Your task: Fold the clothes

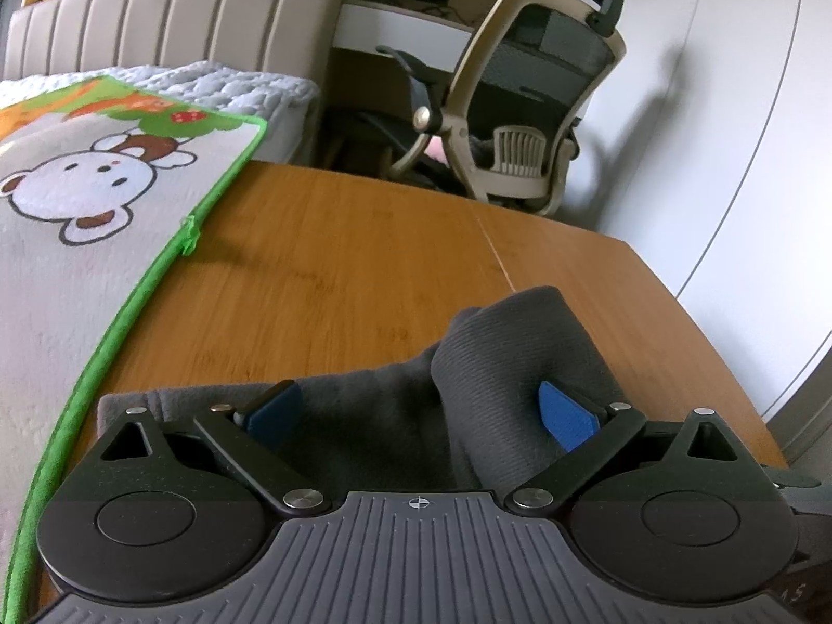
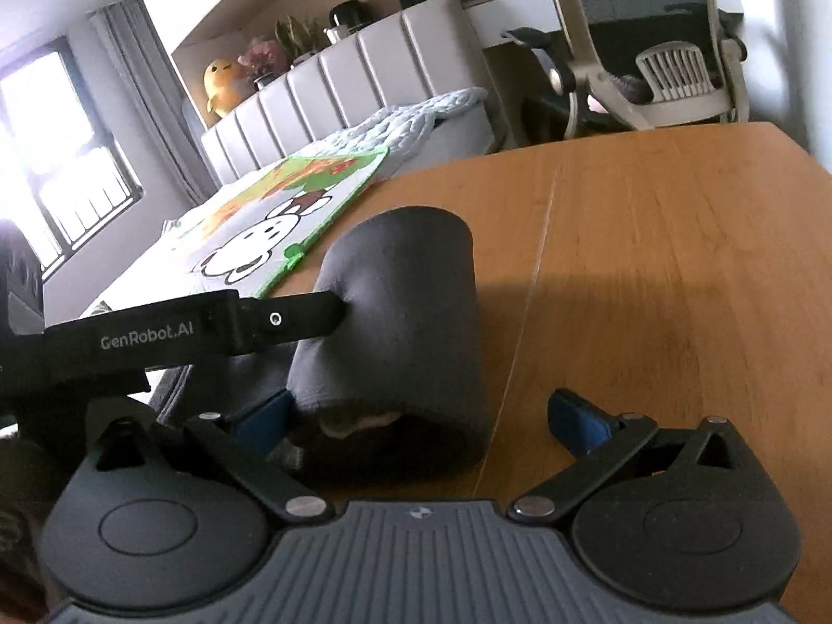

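Lying on the near part of the wooden table [image 1: 338, 260], the dark grey garment [image 1: 499, 364] bulges up in a rolled fold between the spread blue fingers of the left gripper [image 1: 421, 411], whose jaws stand wide apart. The right gripper [image 2: 421, 416] is likewise open, the fold's near edge sitting between its fingers. A cartoon-bear mat [image 1: 67, 218] lies to the left; an office chair [image 1: 525, 104] stands beyond the table's far edge.

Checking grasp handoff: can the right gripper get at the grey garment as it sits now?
Probably yes. The right gripper is open, and the raised fold of the grey garment on the table sits between its fingers, nearer the left one. The left gripper's finger pokes into the fold from the side and could crowd it.
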Available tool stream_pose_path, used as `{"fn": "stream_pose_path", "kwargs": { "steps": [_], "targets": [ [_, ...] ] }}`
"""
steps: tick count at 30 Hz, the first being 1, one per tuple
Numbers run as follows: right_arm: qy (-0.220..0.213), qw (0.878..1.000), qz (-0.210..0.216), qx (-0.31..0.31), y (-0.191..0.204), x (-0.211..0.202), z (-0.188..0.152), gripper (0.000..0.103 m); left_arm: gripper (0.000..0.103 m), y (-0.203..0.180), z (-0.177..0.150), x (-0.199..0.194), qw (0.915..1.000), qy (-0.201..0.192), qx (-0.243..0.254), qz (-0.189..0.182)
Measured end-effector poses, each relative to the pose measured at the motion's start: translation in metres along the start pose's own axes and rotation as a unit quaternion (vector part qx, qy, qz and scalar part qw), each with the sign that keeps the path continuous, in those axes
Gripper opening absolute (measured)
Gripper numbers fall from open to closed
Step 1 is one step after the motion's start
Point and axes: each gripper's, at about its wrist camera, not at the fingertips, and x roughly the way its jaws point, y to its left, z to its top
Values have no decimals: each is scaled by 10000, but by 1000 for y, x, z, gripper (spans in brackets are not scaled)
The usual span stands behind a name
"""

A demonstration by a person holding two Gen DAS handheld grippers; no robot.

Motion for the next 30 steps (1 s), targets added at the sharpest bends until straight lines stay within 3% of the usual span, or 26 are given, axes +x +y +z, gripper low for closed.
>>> {"fn": "stream_pose_path", "kwargs": {
  "steps": [5, 10, 14, 18, 25, 27, 30],
  "targets": [
    [120, 9996, 3, -243, 10, 1, -3, 103, 101, 2, -1, 1, 10000, -4, -50, -40],
    [411, 9945, 94, -954, 30, 3, -11, 103, 101, 3, -1, 0, 10000, -7, -72, -62],
    [157, 9948, 22, -1005, 33, -6, -8, 102, 101, 6, -1, 0, 9999, -10, -97, -81],
    [-98, 9944, -51, -1055, 35, -15, -5, 76, 101, 9, -2, -1, 9998, -26, -169, -106],
    [-487, 9932, -152, -1049, 39, -18, 5, 77, 101, 23, -3, -7, 9991, 17, -399, -127],
    [-490, 9930, -177, -1055, 41, -10, 11, 64, 101, 28, -3, -10, 9989, 17, -463, -114],
    [-460, 9810, -457, -1826, 63, -5, 11, 55, 100, 36, 4, -21, 9979, -156, -628, -85]
  ]
}}
